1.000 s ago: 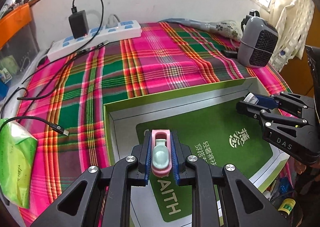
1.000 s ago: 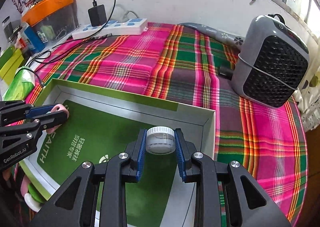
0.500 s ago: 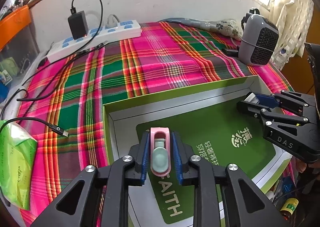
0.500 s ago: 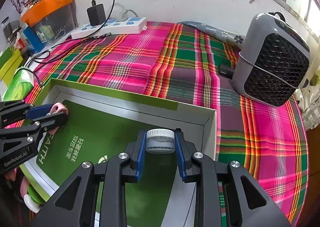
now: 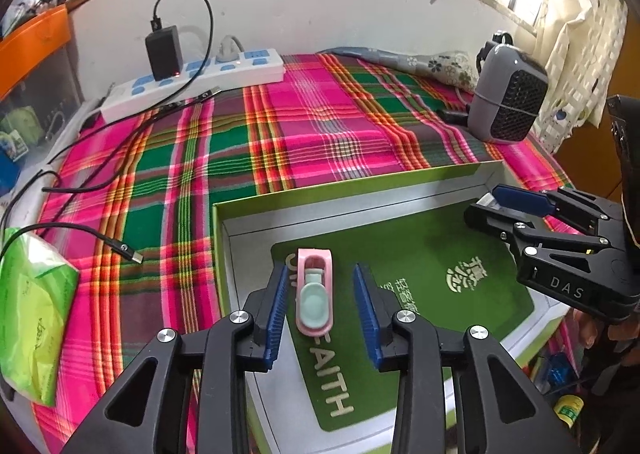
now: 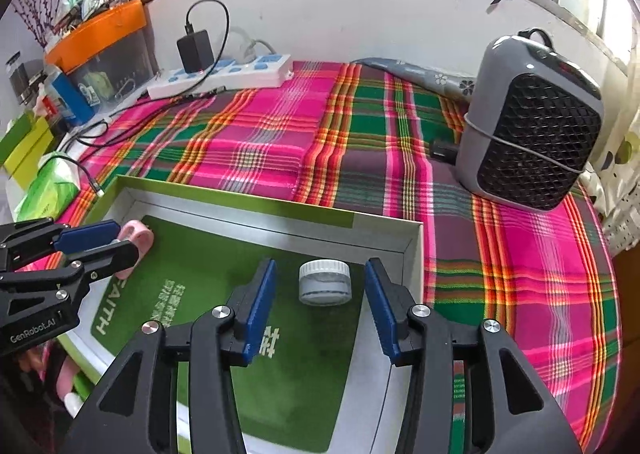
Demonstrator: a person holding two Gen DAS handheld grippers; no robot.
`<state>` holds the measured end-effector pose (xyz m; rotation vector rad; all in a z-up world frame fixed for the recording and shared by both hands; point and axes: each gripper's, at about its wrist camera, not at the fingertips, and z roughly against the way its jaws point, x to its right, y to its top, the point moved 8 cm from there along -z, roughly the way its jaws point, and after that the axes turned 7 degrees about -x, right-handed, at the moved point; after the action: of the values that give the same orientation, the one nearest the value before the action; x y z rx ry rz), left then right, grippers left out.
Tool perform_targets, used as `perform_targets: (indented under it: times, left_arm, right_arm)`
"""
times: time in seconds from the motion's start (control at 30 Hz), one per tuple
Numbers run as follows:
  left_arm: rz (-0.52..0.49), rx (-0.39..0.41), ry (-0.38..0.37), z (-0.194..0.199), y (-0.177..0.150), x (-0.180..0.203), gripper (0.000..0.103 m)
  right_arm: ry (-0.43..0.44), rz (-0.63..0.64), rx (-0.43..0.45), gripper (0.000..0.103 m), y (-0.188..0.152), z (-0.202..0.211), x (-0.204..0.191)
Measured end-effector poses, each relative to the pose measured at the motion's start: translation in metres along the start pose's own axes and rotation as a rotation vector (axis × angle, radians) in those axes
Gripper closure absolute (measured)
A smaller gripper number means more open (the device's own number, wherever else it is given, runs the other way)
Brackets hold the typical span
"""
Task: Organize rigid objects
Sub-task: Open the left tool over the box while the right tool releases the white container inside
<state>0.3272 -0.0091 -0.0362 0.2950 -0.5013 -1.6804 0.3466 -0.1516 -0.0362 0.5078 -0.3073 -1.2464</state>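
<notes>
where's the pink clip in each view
Left wrist: the pink clip lies low in the centre, between the open left claw pads.
Right wrist: pink clip at left edge, behind that claw.
Shared landmark: grey heater.

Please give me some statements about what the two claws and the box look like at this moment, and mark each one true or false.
1. The left claw is shut on the pink item. False: it is open, and the item lies in the box.
2. The right claw is open. True.
3. The small white jar stands on the plaid cloth. False: it stands inside the box.
4. A grey fan heater stands on the cloth. True.
</notes>
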Motion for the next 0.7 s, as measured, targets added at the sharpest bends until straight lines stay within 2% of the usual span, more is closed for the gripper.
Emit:
perform_targets:
  times: [0.47, 0.7]
  left_arm:
    - [0.022, 0.079, -0.008, 0.057, -0.027, -0.001, 0.07]
    - [0.057, 0.098, -0.021, 0.081, -0.054, -0.003, 0.07]
  right_arm:
    - [-0.003, -0.011, 0.096, 0.056, -0.021, 0.061, -0.006]
    - [0.0, -0.036, 0.121, 0.056, -0.051, 0.085, -0.008]
